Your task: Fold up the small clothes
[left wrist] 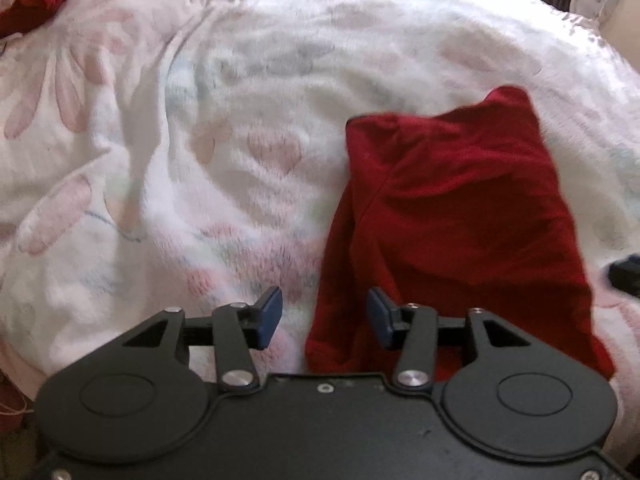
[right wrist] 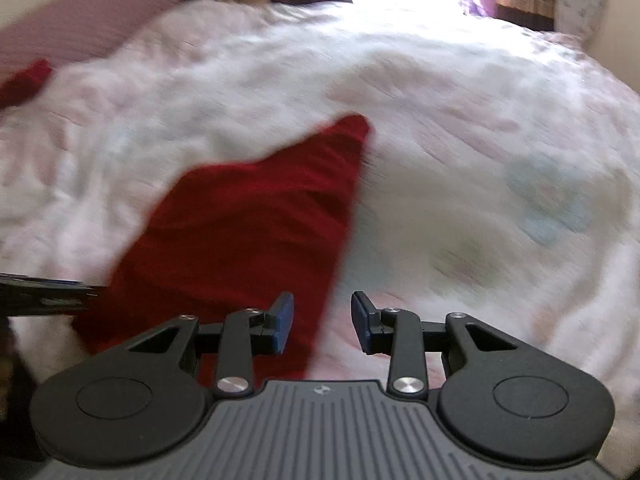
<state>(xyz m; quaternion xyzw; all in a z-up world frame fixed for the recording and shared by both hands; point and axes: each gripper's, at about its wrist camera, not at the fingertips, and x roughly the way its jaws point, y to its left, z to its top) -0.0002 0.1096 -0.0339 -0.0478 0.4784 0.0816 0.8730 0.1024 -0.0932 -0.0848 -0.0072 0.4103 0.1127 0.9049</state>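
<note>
Fleecy white blanket [left wrist: 224, 92] on bed; red garment [left wrist: 452, 216] flat on it.

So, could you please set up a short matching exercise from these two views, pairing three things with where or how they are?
1. folded dark red garment
2. crumpled red cloth
3. left gripper

A. open, nothing between its fingers
B. far left, by the pink pillow
C. lying flat on the white fleece blanket

Pairs: 1-C, 2-B, 3-A

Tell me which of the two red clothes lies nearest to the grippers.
The large red garment lying flat directly before both grippers; the other red cloth lies bunched at the blanket's far left edge.
</note>
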